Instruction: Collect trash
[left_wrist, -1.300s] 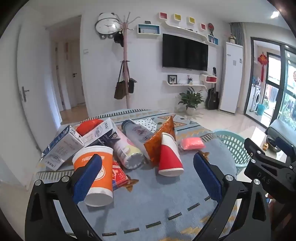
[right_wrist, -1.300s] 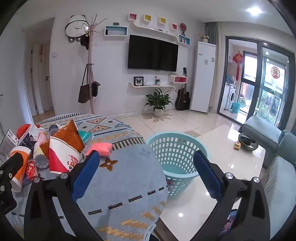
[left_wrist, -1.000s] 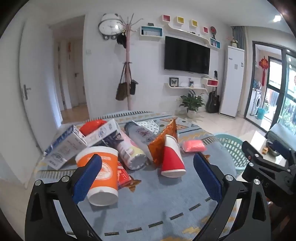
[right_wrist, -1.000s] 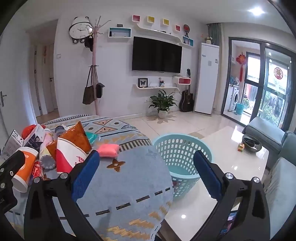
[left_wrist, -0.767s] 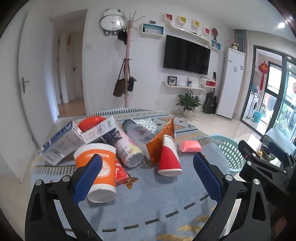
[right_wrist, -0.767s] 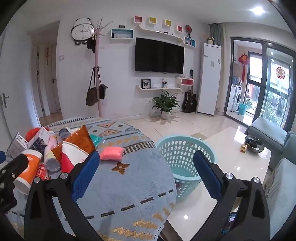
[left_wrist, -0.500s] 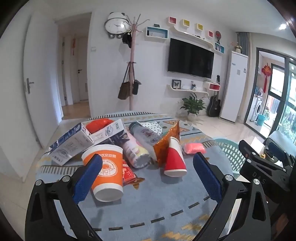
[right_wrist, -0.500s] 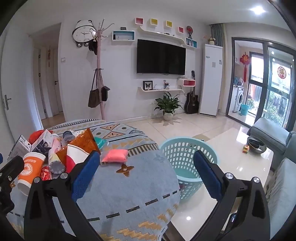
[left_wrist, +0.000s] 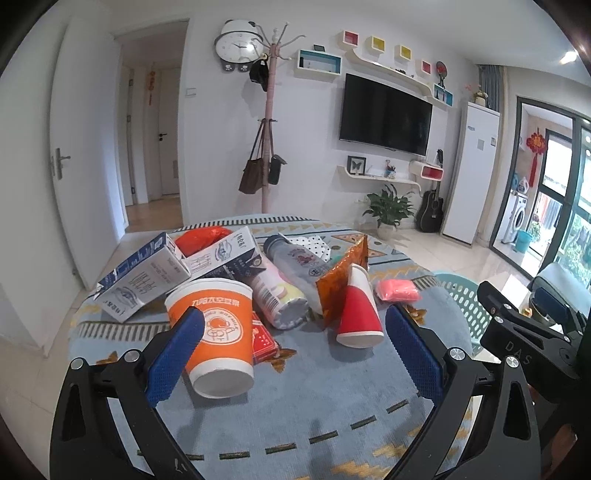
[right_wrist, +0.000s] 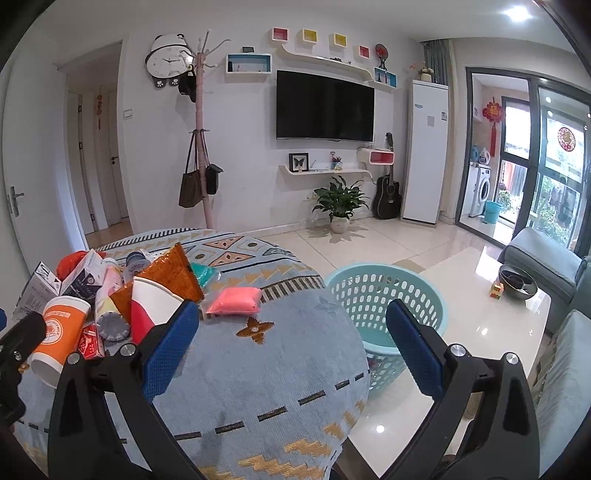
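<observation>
A pile of trash lies on a round blue rug (left_wrist: 332, 413): an orange paper cup (left_wrist: 216, 334) on its side, a red paper cup (left_wrist: 357, 312), an orange snack bag (left_wrist: 341, 278), a plastic bottle (left_wrist: 295, 260), two milk cartons (left_wrist: 144, 277), a pink packet (left_wrist: 398, 290). My left gripper (left_wrist: 291, 358) is open and empty, above the rug in front of the cups. My right gripper (right_wrist: 291, 350) is open and empty, over the rug's right part. A teal basket (right_wrist: 388, 306) stands on the floor right of the rug.
A white low table (right_wrist: 491, 314) with a bowl (right_wrist: 517, 282) is beyond the basket. A grey sofa (right_wrist: 543, 258) is at the right. A coat stand (right_wrist: 201, 147) and a potted plant (right_wrist: 340, 206) stand by the far wall.
Both grippers have drawn back and risen a little; the trash pile and basket look slightly farther off. Both stay open and empty.
</observation>
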